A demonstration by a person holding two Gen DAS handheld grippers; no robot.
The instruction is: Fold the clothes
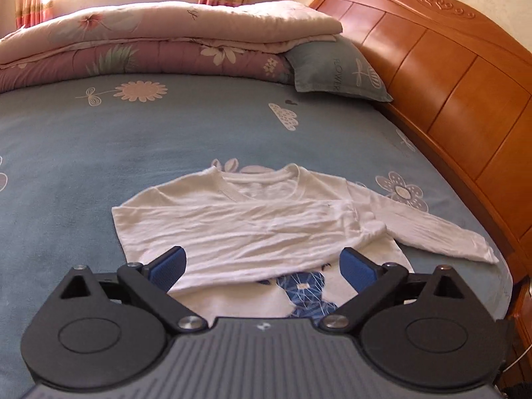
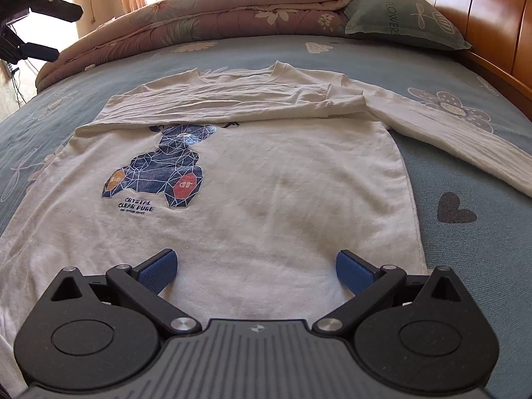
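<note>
Nearest, both tongs stand wide with nothing between the blue pads. The right tongs (image 2: 256, 271) hang low over the lower body of the white long-sleeved shirt (image 2: 266, 193), near its hem; the left tongs (image 1: 262, 267) hang over the same garment from another angle, and whether either touches the cloth cannot be told. The shirt lies face up and flat on the blue flowered bed sheet (image 2: 465, 249), its blue geometric print (image 2: 166, 169) showing. Farther along, one sleeve (image 2: 232, 106) is laid crosswise over the chest, its ribbed cuff (image 2: 345, 104) lying near the opposite shoulder and its lower edge covering the top of the print. The other sleeve (image 2: 449, 143) lies spread out on the sheet, slanting away from the body toward the headboard side. Judgement: the garment is partly folded, one sleeve in and one out, and the step in hand concerns the sleeves. The outspread sleeve appears the part still to be brought in; that would call for a pinch near its cuff and a carry across the chest without dragging the sleeve already laid. Beyond the collar (image 2: 239, 69) lie a green pillow (image 2: 399, 20) and a stack of folded quilts (image 2: 216, 10) by the wooden headboard (image 1: 449, 76).
</note>
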